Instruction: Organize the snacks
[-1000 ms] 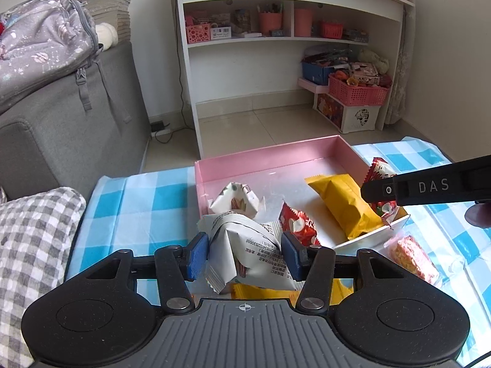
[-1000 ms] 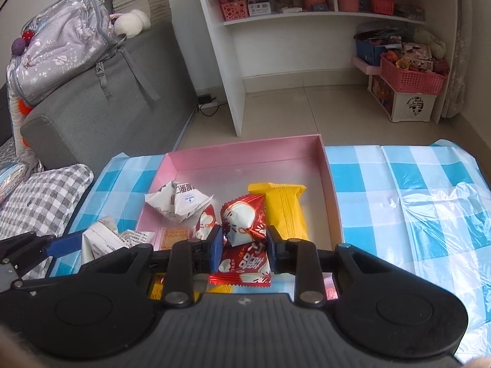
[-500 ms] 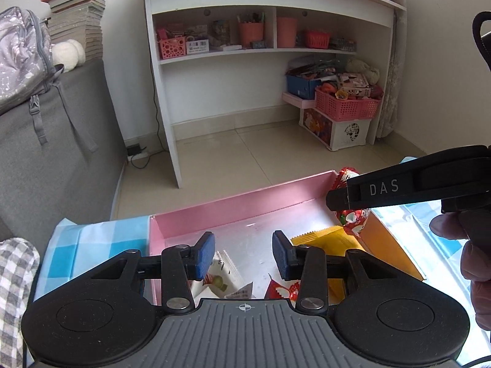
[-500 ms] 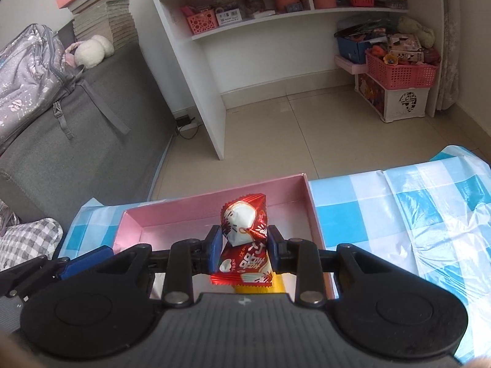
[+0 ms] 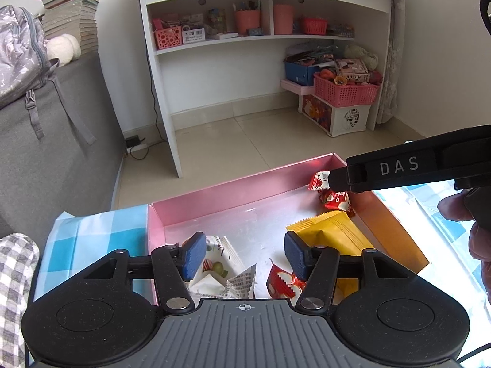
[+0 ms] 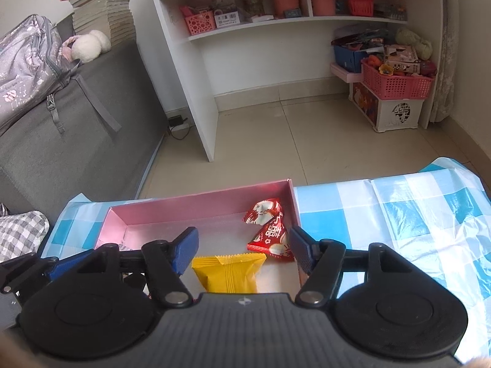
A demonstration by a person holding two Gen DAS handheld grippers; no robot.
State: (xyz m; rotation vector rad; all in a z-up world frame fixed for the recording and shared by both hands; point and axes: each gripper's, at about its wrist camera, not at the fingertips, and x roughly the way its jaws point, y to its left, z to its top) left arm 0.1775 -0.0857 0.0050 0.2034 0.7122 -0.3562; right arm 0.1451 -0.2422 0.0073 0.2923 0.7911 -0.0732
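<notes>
A pink box (image 5: 214, 197) (image 6: 196, 207) stands on the blue checked tablecloth and holds several snack packets. My left gripper (image 5: 242, 256) hangs over its near left part, jaws opening, with nothing pressed between the pads; white packets (image 5: 219, 271) lie under it, and a red packet (image 5: 282, 282) sits beside them. My right gripper (image 6: 244, 251) is over the box's right half, jaws opening and free of the red packet (image 6: 270, 233), which lies in the far right corner. A yellow packet (image 6: 228, 273) (image 5: 331, 239) lies below it. The right gripper's black arm (image 5: 399, 168) crosses the left wrist view.
A grey sofa (image 6: 61, 128) with a backpack (image 6: 24, 61) stands to the left. A white shelf unit (image 6: 276, 30) and a pink basket on a storage box (image 6: 396, 92) stand across the tiled floor. A checked cushion (image 5: 15, 263) lies at the near left.
Both grippers moved forward over the pink box and opened. The left one let go of the white packet, the right one of the red packet, which now lies in the box's far right corner.
</notes>
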